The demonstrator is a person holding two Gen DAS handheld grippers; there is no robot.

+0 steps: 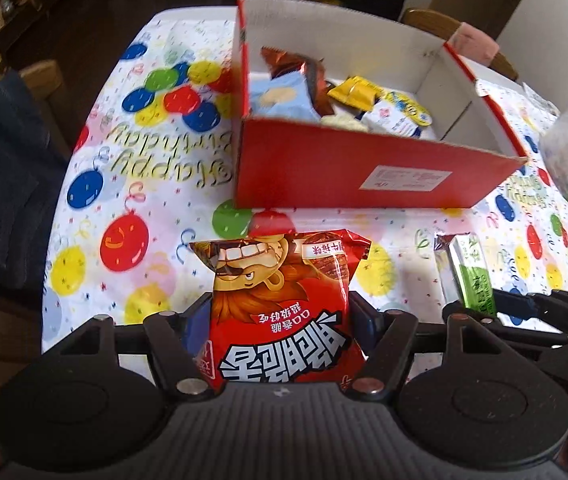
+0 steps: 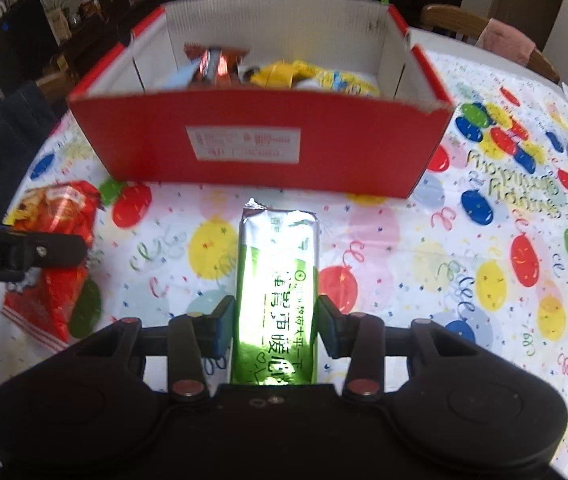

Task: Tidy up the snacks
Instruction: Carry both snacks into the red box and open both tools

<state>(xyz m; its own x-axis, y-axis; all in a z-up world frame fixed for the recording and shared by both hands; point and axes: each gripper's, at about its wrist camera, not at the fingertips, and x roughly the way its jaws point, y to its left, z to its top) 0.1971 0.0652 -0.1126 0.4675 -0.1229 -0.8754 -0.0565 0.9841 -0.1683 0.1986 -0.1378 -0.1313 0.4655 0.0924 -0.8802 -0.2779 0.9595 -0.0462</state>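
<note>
Nearest, the left gripper (image 1: 279, 320) has its jaws clamped on a red bag (image 1: 279, 300), pinched at the lower half so the puffy top sticks out ahead of the jaws. Just to its right, the right gripper (image 2: 271, 324) has its jaws closed on a green bar (image 2: 275, 292), which runs straight forward between them, foil end leading. Both snacks seem to be held just above the worktop (image 2: 424, 248) with its balloon cloth.

Straight ahead of both jaws stands the red box (image 2: 251, 140), open-topped, with several packets (image 2: 279, 72) already heaped toward its left and middle. The job looks nearly done: these two appear to be the last loose snacks.

To do it well, I'd lift each one clear of the near wall before moving forward, take turns so the grippers don't crowd, and let go low over the emptier right side. The bag is soft; a hard squeeze may crush it.
</note>
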